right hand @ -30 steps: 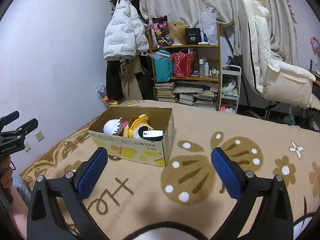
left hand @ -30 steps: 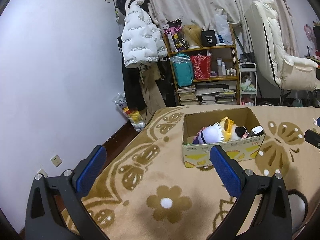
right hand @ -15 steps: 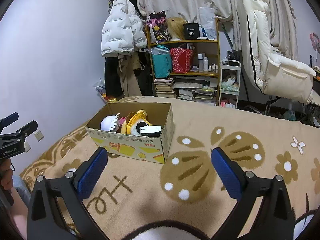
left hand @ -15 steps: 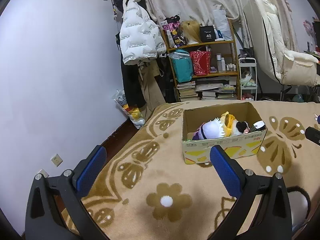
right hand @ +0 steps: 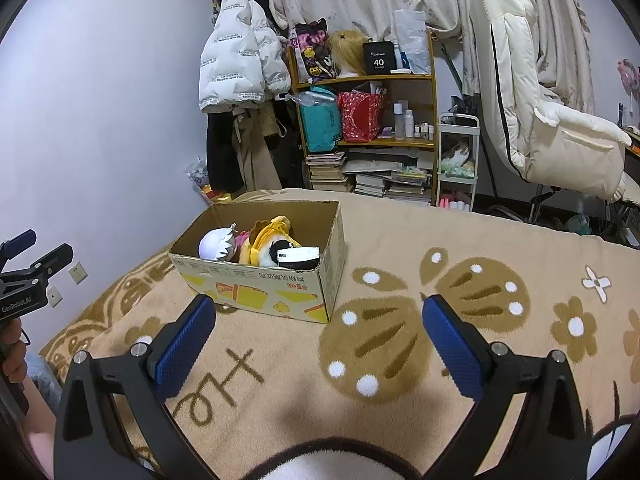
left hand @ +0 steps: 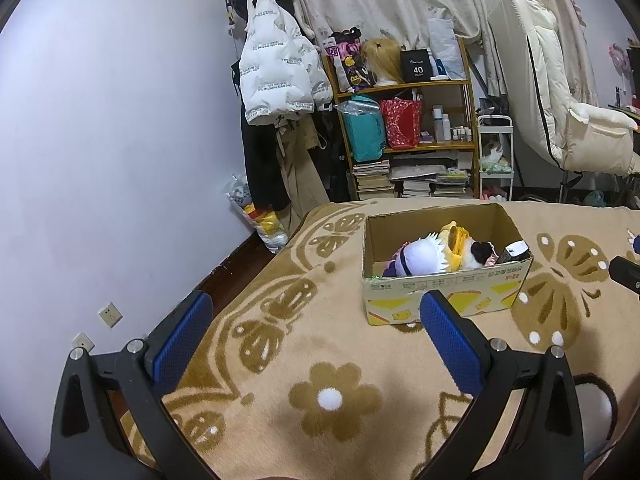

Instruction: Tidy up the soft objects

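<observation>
A cardboard box (left hand: 444, 292) (right hand: 256, 284) stands on a tan patterned blanket. In it lie soft toys: a white-haired plush (left hand: 418, 258) (right hand: 216, 244), a yellow plush (left hand: 456, 240) (right hand: 270, 236) and a black-and-white one (right hand: 298, 256). My left gripper (left hand: 316, 316) is open and empty, above the blanket, short of the box. My right gripper (right hand: 318, 316) is open and empty, near the box's front right corner. The left gripper also shows at the left edge of the right wrist view (right hand: 28, 276).
A tan blanket with brown flowers (left hand: 332, 396) (right hand: 472, 292) covers the bed. Behind stand a wooden shelf with books and bags (left hand: 408, 128), hanging coats (left hand: 276, 76), a cream recliner (right hand: 540, 112) and a small white cart (right hand: 456, 160). The wall lies left.
Both grippers have drawn back and risen a little; the box looks slightly farther away. Both stay open and empty.
</observation>
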A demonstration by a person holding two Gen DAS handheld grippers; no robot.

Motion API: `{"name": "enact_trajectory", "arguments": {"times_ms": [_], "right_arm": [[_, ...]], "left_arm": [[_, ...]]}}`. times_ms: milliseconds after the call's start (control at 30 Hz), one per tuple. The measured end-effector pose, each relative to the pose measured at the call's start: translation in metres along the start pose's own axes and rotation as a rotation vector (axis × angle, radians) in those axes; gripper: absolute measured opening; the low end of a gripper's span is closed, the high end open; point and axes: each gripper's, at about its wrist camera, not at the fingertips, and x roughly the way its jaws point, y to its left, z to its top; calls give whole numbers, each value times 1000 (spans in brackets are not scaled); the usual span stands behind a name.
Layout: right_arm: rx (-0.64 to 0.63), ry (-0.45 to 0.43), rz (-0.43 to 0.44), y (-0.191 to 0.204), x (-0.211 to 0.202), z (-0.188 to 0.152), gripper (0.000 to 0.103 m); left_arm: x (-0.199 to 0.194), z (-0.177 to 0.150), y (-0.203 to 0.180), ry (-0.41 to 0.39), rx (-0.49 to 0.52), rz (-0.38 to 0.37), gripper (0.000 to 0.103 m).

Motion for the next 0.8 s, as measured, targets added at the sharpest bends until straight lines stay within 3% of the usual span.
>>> {"name": "enact_trajectory", "arguments": {"times_ms": [800], "right_arm": [[1, 4, -1, -1, 0, -2, 103]], "left_arm": [[1, -4, -4, 7, 5, -7, 103]]}}
